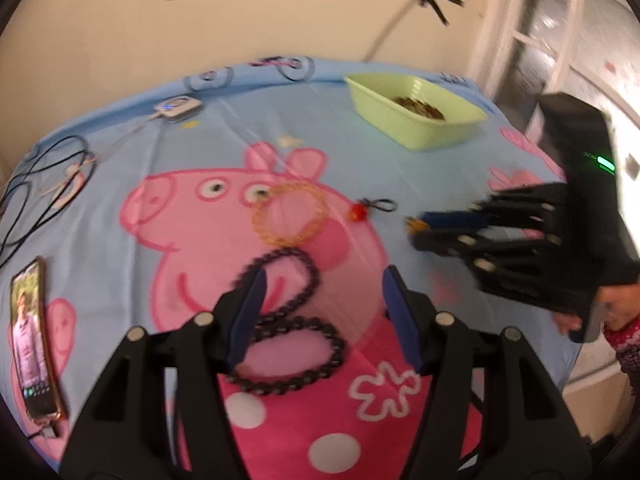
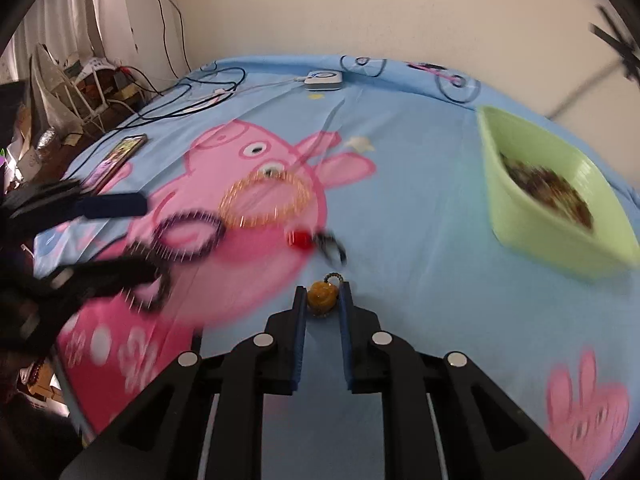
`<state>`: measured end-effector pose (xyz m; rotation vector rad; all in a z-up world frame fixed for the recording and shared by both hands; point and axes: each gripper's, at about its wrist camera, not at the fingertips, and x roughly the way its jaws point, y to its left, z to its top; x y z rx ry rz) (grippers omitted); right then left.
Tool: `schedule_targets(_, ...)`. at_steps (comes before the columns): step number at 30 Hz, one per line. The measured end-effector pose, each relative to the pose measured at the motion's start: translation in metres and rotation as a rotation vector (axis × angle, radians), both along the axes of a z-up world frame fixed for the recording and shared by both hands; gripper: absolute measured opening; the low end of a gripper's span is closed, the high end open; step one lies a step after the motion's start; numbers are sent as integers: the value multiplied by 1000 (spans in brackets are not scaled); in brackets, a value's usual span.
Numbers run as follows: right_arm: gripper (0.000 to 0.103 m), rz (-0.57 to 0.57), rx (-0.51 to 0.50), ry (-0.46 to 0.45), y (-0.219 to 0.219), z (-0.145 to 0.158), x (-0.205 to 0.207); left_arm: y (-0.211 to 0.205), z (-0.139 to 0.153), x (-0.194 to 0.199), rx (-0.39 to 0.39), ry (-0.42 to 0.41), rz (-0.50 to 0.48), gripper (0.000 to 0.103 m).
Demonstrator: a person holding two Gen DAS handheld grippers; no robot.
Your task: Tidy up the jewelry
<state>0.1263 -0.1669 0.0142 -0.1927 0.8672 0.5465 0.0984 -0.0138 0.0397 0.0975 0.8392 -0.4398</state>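
The bed sheet (image 1: pixel 120 128), light blue with a large pink cartoon pig print, carries all items; its near edge is cut off by both gripper bodies. The green plastic tub (image 1: pixel 416 116) stands near the far right corner of the sheet. Its contents are a dark, blurred pile and cannot be identified in either view.

The black bead necklace (image 1: pixel 304 344) lies in two loops at the near middle of the sheet. The left gripper (image 1: pixel 324 316) hangs over it with jaws apart; one pad covers part of the upper loop, and contact cannot be confirmed. The gold bangle (image 1: pixel 289 214) lies just beyond the necklace, on the pig's face. A red bead charm (image 1: pixel 359 211) with a black loop lies just right of the bangle.

The right gripper (image 2: pixel 322 300) is clamped on a small amber bead charm (image 2: pixel 321 297) at its fingertips, above the sheet between the bangle and the tub. A smartphone (image 1: pixel 34 344) lies at the left edge, partly blurred. A person's hand (image 1: pixel 618 312) holding the right gripper is cut off at the frame edge.
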Motion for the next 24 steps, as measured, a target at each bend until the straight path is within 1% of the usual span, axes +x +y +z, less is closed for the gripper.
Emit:
schedule_targets(4,0,-77,25,-12,-42,-5,-54,-28,-8,10,3,23,-80,58)
schedule_targets(7,0,-163,53,-17,-70,-6,-73,-50,-11,29,70,-8,-87,58)
schedule_targets(9,0,-183,96,-11,-80,-8,-77,-57,-14,43,86,8,-80,58)
schedule_targets(10,0,-192,120,-12,-84,-9,-79,-61,-18,53,97,18,-78,49)
schedule_targets(11,0,-195,127,-16,-84,-8,-79,-64,-20,58,107,26,-81,32)
schedule_targets(12,0,-199,133,-24,-83,-9,-80,-68,-26,64,120,48,-87,24)
schedule_targets(13,0,-199,136,-34,-83,-10,-81,-67,-26,65,109,37,-84,18)
schedule_targets(14,0,-200,138,-39,-82,-11,-81,-67,-27,65,103,45,-84,14)
schedule_targets(17,0,-199,138,-50,-82,-11,-83,-65,-25,50,79,57,-104,14)
schedule_targets(20,0,-192,138,-56,-80,-12,-90,-62,-26,22,66,47,-115,14)
schedule_targets(21,0,-187,147,-56,-79,-13,-95,-59,-27,15,46,64,-123,14)
schedule_targets(22,0,-179,157,-53,-78,-13,-99,-55,-28,4,7,87,-129,14)
schedule_targets(24,0,-164,179,-55,-74,-16,-115,-51,-31,-21,-33,100,-149,14)
